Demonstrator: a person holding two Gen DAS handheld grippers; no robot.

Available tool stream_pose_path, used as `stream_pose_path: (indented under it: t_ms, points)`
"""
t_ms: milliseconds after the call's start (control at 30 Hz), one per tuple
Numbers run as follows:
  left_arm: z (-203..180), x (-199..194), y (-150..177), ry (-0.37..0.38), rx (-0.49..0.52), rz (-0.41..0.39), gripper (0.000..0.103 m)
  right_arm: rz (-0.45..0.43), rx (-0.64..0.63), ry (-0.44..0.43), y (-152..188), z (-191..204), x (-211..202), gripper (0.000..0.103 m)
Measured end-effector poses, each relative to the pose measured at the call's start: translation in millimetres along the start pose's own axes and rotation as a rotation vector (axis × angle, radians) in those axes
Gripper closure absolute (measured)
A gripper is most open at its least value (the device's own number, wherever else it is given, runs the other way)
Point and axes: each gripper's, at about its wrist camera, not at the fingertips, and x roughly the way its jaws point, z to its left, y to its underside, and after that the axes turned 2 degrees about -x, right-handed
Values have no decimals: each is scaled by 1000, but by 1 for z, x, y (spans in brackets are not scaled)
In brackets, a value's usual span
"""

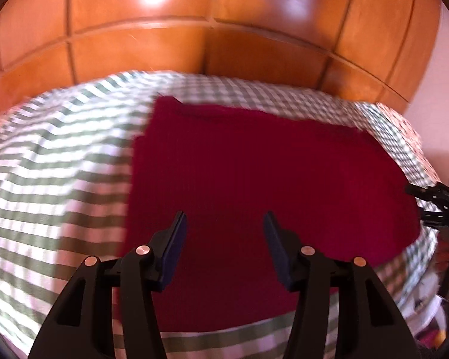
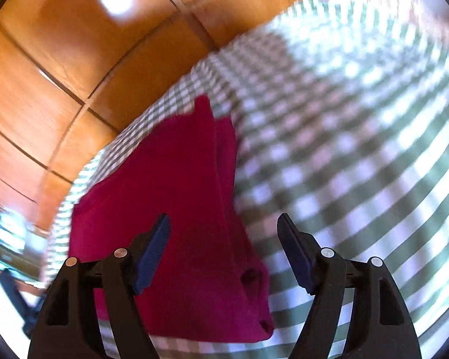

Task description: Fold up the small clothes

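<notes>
One red garment, partly folded, flat on checked bedcover for folding. Left gripper and right gripper: jaws apart, empty, above cloth.

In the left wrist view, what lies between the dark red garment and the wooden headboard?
Only a strip of green-and-white checked bedsheet separates the dark red knitted garment from the orange wooden panelled headboard.

We look down along the left hand-held gripper from close above the red cloth, facing the headboard. Our right wrist view is rolled and blurred, low beside the cloth's edge. Both share cloth, checked bed and headboard.
</notes>
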Motion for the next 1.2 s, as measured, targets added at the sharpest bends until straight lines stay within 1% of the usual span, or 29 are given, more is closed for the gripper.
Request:
stream_pose_path:
  t_ms: [33, 100, 167, 200, 233, 300, 333, 367, 433, 500, 567, 633, 700, 800, 900, 1000, 1067, 1133, 1200]
  points:
    - [-1, 6, 1, -5, 2, 16, 51, 20, 2, -24, 4, 0, 5, 30]
    - [-2, 13, 1, -9, 15, 30, 51, 25, -25, -41, 8, 7, 7, 30]
    - [-2, 16, 0, -3, 8, 32, 51, 46, -46, -65, 11, 14, 10, 36]
    - [-1, 17, -1, 0, 3, 35, 51, 59, -61, -66, 12, 19, 13, 49]
    - [-1, 19, -2, 3, -2, 38, 51, 68, -71, -69, 12, 24, 14, 60]
    - [0, 20, -3, 9, -15, 39, 51, 69, -100, -68, 12, 35, 14, 68]
    - [-1, 21, -2, 11, -15, 39, 51, 60, -127, -69, 11, 46, 10, 71]
    - [-1, 21, -2, 13, -14, 39, 51, 54, -139, -75, 9, 50, 8, 71]
    - [1, 21, -2, 24, -19, 39, 51, 26, -185, -103, 6, 74, -4, 72]
    - [4, 19, -1, 39, -31, 40, 51, 2, -248, -136, 3, 101, -14, 73]
    - [10, 18, -1, 63, -48, 40, 51, -8, -325, -166, 3, 137, -19, 73]
    - [15, 16, -3, 86, -61, 42, 52, -5, -394, -185, 6, 170, -18, 74]
    - [26, 10, -6, 117, -101, 39, 54, 6, -448, -207, 11, 197, -12, 74]
    - [50, -1, -8, 134, -172, 20, 54, 40, -535, -225, 25, 242, 7, 74]
    - [82, -15, -8, 134, -246, -1, 55, 97, -628, -204, 48, 283, 40, 74]
    - [109, -25, -4, 142, -317, -10, 55, 163, -702, -173, 73, 302, 72, 74]
    - [124, -30, -1, 148, -353, -13, 55, 201, -752, -135, 91, 311, 91, 74]
    - [135, -34, 0, 158, -371, -16, 55, 204, -838, -88, 109, 317, 102, 74]
    - [140, -39, -1, 188, -387, -20, 55, 189, -909, -61, 123, 322, 104, 74]
